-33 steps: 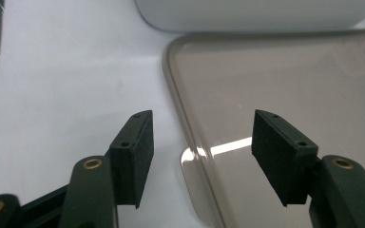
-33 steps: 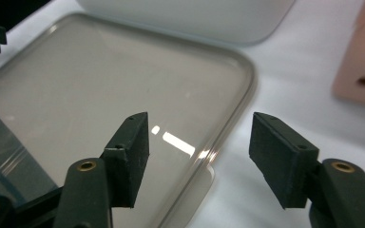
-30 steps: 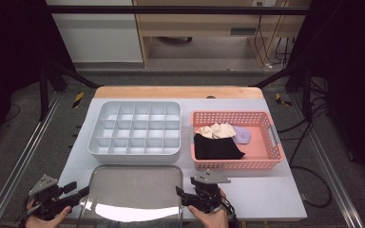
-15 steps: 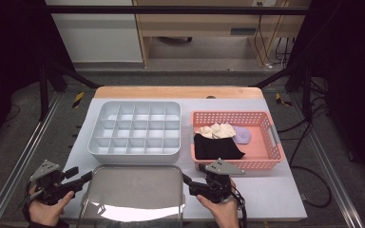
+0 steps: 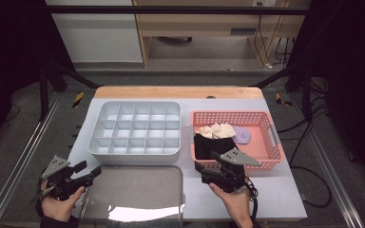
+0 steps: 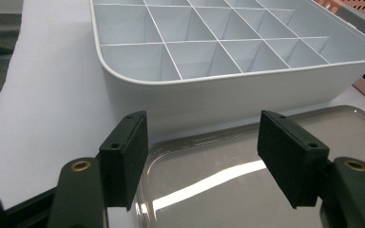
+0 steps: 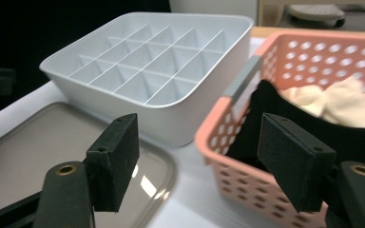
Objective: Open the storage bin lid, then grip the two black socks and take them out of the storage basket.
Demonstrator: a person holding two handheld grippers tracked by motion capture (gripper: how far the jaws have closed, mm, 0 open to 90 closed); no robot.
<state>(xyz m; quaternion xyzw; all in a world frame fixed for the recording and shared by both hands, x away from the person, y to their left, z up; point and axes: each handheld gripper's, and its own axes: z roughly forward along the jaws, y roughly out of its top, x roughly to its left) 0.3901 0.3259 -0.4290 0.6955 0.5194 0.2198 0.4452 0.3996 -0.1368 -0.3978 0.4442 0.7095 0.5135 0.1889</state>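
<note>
Lid [image 5: 132,194] near edge cut off by frame, glare on it. Basket [image 5: 266,151] clothes half hidden. Both tools, left [image 5: 91,172] and right [image 5: 204,162], gape wide, empty. White worktop [image 5: 275,194], dark room.

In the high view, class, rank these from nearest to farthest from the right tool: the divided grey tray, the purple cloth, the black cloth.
Measured from the right tool:
1. Black cloth, draped at the basket's near left corner, just beyond the tool.
2. Purple cloth, farther back in the basket, to the right.
3. Divided grey tray, away to the left.
</note>
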